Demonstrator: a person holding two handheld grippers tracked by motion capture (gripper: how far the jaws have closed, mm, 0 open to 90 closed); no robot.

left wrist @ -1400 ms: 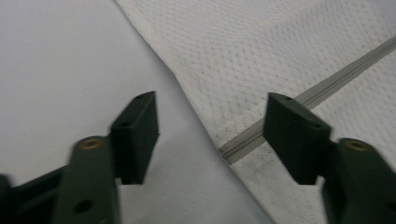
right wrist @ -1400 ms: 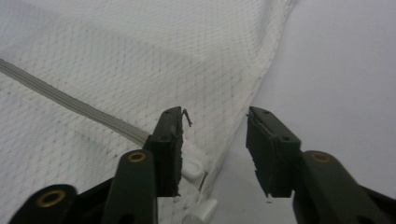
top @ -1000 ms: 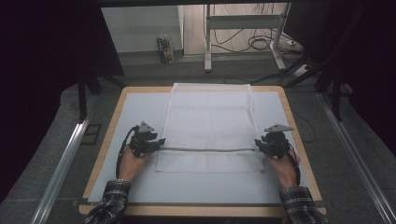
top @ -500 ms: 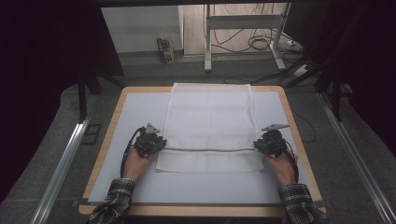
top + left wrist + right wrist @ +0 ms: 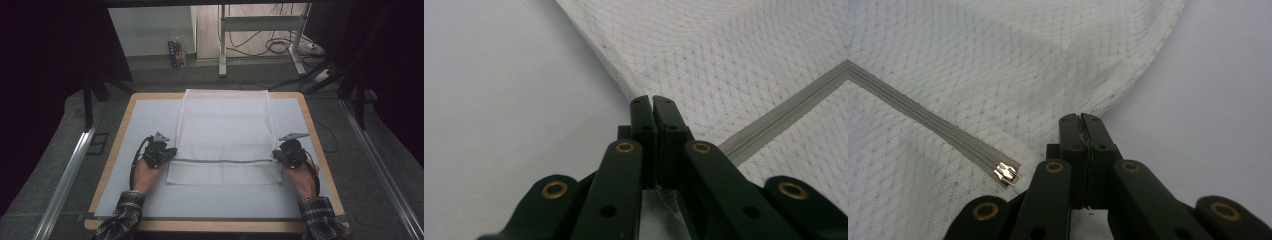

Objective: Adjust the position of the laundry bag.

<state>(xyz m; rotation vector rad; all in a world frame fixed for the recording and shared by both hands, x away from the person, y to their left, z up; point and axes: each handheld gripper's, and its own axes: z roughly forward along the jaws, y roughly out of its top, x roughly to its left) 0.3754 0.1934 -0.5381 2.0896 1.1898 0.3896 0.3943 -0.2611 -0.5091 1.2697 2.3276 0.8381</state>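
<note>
The mesh bag [image 5: 225, 135] lies flat on the table [image 5: 125, 150], centred, running from 12 o'clock toward 6 o'clock. The zipper [image 5: 222, 160] crosses the bag from 9 to 3 o'clock, near its 6 o'clock end. The left gripper [image 5: 167, 154] sits at the bag's 9 o'clock edge, the right gripper [image 5: 278, 155] at its 3 o'clock edge, both at zipper level.

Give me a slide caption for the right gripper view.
Right gripper shut on the edge of a white mesh laundry bag, beside its zipper pull.
</note>
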